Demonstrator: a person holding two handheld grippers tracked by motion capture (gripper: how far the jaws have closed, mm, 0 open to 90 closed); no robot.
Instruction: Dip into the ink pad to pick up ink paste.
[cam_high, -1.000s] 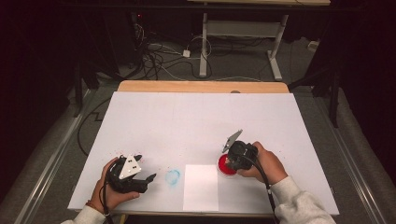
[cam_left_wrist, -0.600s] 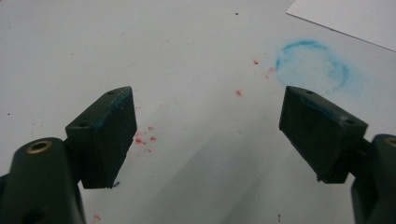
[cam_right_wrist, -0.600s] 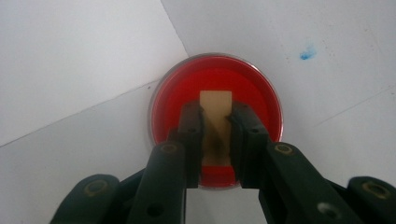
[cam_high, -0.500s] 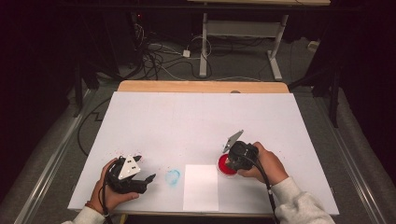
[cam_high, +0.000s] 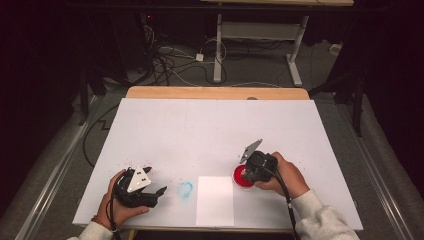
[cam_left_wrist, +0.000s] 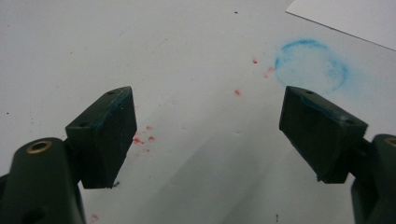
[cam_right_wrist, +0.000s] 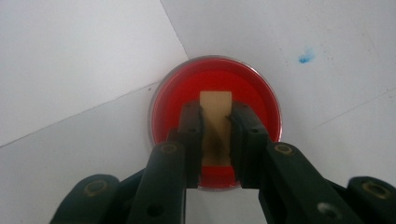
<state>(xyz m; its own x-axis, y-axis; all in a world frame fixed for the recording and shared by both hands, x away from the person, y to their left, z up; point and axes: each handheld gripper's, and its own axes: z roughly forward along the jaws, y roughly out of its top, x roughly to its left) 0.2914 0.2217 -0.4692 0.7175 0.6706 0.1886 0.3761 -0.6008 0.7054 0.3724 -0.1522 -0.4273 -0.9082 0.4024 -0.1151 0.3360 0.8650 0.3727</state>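
**Two tongs, one red dish**

Two tongs are at the near edge of the white table (cam_high: 215, 130). The landmark here is the red dish (cam_right_wrist: 215, 122), a small round dish full of red paint. It sits on the table, just touching the corner of a white sheet of paper (cam_high: 215, 200).

The right tongs (cam_right_wrist: 215, 140) are right over the red dish. Their jaws are squeezed tight on a small tan block (cam_right_wrist: 215, 116). The block points down into the red paint. From above, the right hand (cam_high: 285, 175) holds these tongs at the dish, and a grey plate sticks up from them.

The left tongs (cam_left_wrist: 205, 135) are well away from the red dish, on the far side of the paper from it. Their jaws are wide apart and hold nothing. They have blue smears on their edges. The left hand (cam_high: 117, 197) rests them low on the table.

A faint blue ring (cam_left_wrist: 310, 65) is printed on the table between the left tongs and the paper. Some tiny red dots (cam_left_wrist: 142, 138) lie on the table near the left tongs. A small blue spot (cam_right_wrist: 305, 56) lies on the table just past the red dish.
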